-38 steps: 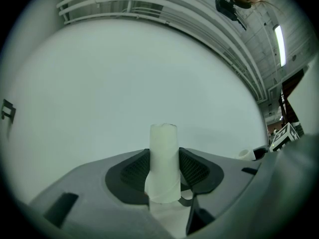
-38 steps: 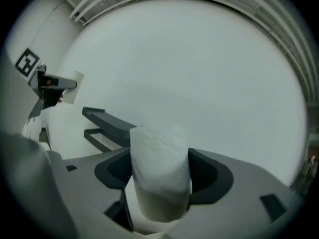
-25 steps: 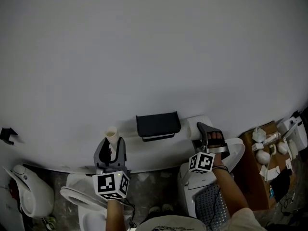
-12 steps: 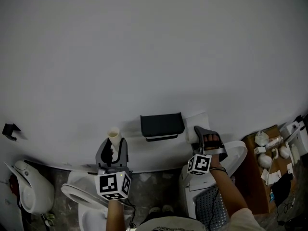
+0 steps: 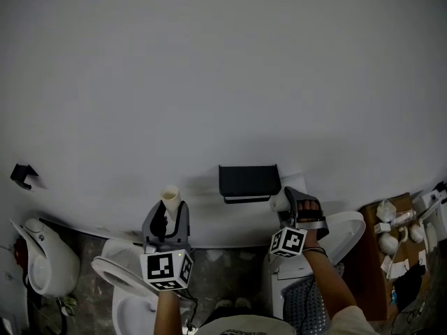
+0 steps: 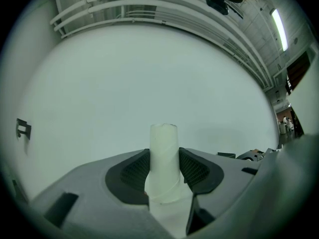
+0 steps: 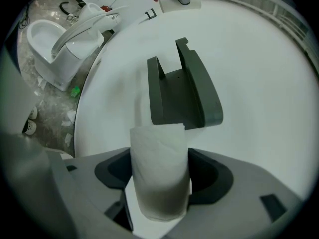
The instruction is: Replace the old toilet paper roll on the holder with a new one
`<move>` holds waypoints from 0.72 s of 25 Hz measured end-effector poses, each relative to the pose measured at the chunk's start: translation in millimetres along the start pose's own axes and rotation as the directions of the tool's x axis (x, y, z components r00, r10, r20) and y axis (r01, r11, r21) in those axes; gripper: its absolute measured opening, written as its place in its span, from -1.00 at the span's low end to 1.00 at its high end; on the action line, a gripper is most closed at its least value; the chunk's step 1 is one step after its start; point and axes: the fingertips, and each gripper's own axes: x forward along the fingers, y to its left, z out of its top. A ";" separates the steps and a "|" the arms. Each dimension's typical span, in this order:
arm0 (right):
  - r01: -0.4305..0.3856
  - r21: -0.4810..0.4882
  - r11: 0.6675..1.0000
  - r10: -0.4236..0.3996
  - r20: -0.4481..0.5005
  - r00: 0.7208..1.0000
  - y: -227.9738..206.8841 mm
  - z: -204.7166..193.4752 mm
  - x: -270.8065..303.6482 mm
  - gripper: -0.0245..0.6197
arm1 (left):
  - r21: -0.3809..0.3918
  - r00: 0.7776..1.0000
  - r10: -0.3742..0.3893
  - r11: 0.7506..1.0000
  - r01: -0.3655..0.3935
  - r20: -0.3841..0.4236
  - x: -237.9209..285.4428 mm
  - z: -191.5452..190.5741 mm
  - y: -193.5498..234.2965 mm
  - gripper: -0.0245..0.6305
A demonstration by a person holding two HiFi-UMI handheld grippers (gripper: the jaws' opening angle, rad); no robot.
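Note:
My left gripper [image 5: 167, 213] is shut on the old bare cardboard tube [image 5: 170, 199], which stands upright between the pads [image 6: 131, 172] in the left gripper view [image 6: 163, 158]. The dark empty holder [image 5: 248, 181] is fixed to the white wall, to the right of that tube. My right gripper [image 5: 300, 202] is shut on the new white paper roll [image 5: 281, 202], just at the holder's right end. In the right gripper view the roll [image 7: 159, 178] fills the jaws, with the holder [image 7: 182, 91] close ahead of it.
A white toilet [image 5: 40, 265] stands at the far left, and an open toilet seat [image 5: 115, 280] lies below the left gripper. A toilet tank [image 5: 343, 230] and a brown box of small items [image 5: 391, 237] are on the right. A small black bracket [image 5: 23, 174] hangs on the wall.
The right gripper has brought the new roll closer to the holder's right end and slightly lower. The left gripper still holds the tube in much the same spot.

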 end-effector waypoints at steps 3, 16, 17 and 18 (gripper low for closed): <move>0.011 0.005 1.000 -0.011 0.008 1.000 1.6 10.6 1.1 0.05 | -0.008 1.000 0.024 1.000 -0.024 -0.003 -8.7 0.5 10.6 -0.36; 0.039 0.065 0.997 -0.040 0.016 0.999 8.8 40.8 3.2 0.04 | -0.002 0.994 0.106 0.994 -0.106 -0.016 -44.9 -3.3 44.2 -0.36; 0.045 0.058 0.997 -0.046 0.016 0.999 8.8 42.3 3.3 0.04 | -0.001 0.994 0.109 0.994 -0.109 -0.018 -46.5 -3.7 45.9 -0.36; 0.052 0.050 0.997 -0.052 0.016 0.998 8.8 44.2 3.7 0.04 | -0.001 0.994 0.112 0.994 -0.112 -0.020 -47.9 -4.0 47.7 -0.36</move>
